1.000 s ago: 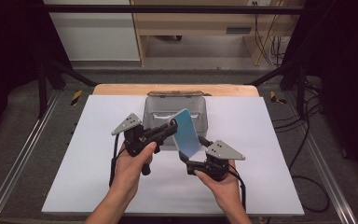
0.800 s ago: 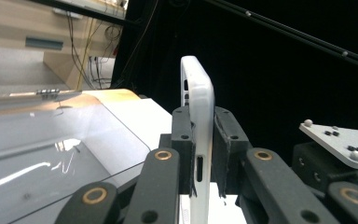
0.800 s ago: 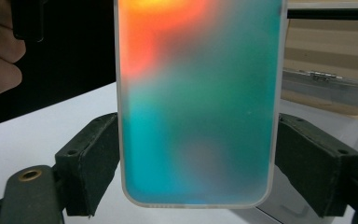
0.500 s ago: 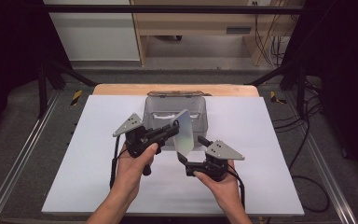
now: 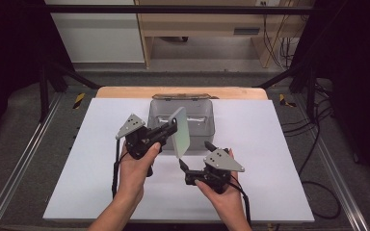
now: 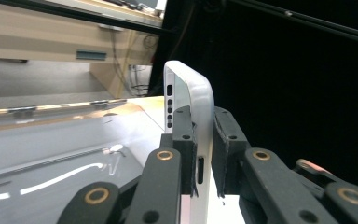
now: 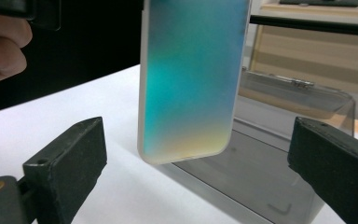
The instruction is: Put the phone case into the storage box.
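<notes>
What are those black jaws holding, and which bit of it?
The left gripper pinches the phone case by its side edge. The right gripper holds nothing.

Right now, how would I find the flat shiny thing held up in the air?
Look at the white table, then the clear box near its far edge. Just in front, the left gripper pinches a thin phone case upright. It alone shimmers blue-green.
</notes>
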Demonstrator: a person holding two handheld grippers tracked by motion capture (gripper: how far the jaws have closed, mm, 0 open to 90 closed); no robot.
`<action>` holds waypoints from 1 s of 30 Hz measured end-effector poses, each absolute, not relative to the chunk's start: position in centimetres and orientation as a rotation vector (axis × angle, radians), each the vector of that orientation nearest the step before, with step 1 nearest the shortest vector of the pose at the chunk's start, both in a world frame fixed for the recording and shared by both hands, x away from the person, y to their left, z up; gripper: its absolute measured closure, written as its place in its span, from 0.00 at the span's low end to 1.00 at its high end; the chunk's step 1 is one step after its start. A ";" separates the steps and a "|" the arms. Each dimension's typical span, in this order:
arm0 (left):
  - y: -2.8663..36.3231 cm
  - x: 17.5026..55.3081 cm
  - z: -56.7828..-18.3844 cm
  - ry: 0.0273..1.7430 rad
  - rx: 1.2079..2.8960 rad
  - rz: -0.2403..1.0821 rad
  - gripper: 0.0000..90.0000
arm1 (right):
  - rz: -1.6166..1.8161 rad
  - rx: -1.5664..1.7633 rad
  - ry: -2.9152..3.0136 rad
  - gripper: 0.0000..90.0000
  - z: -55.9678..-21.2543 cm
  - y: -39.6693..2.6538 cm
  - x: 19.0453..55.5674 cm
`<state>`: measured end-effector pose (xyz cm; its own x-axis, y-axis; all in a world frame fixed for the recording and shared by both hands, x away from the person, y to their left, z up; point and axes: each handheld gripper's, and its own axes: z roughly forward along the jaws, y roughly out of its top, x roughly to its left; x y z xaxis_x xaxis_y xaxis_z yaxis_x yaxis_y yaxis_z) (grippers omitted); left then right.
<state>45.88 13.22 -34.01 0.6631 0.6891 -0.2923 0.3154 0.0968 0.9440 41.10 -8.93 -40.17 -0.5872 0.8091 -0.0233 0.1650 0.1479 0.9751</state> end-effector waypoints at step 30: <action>12.3 44.9 -33.7 0.879 1.487 0.355 0.90 | 1.323 0.924 1.678 0.40 -38.9 -3.7 40.2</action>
<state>44.94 12.31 -33.66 0.6560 0.6981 -0.2870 0.3031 0.1046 0.9472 40.17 -3.69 -38.88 -0.4214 0.8955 -0.1431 0.0698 0.1894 0.9794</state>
